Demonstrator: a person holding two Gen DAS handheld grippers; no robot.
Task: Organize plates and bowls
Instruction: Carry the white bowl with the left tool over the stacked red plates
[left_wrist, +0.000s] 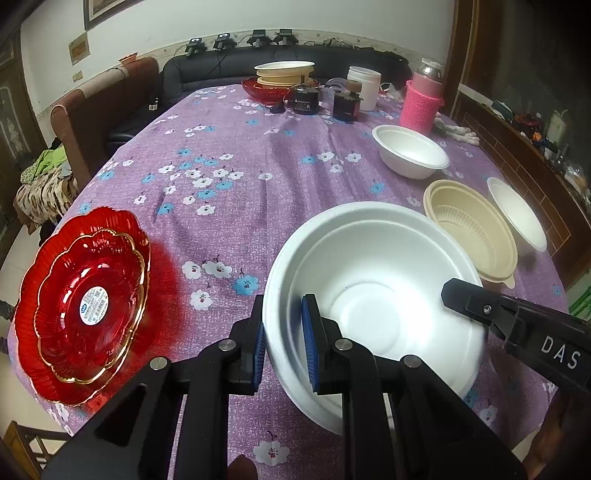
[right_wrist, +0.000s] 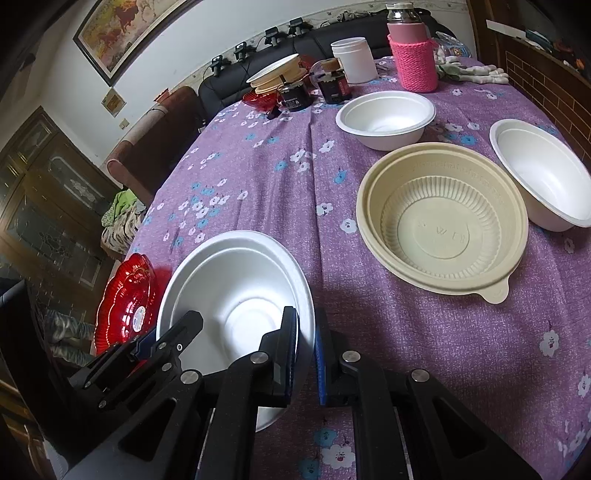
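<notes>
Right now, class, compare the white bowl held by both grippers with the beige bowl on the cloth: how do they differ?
The white bowl is plain white with smooth walls; the beige bowl is cream with ribbed walls. The white bowl has an even rim; the beige bowl has a small tab. The left gripper and right gripper pinch the white bowl's rim; the beige bowl stands free. Both are round, upright and empty.

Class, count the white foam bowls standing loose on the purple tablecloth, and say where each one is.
3: the bowl held by both grippers; a bowl near the pink bottle; a bowl at the right edge. The far stack may hide more.
</notes>
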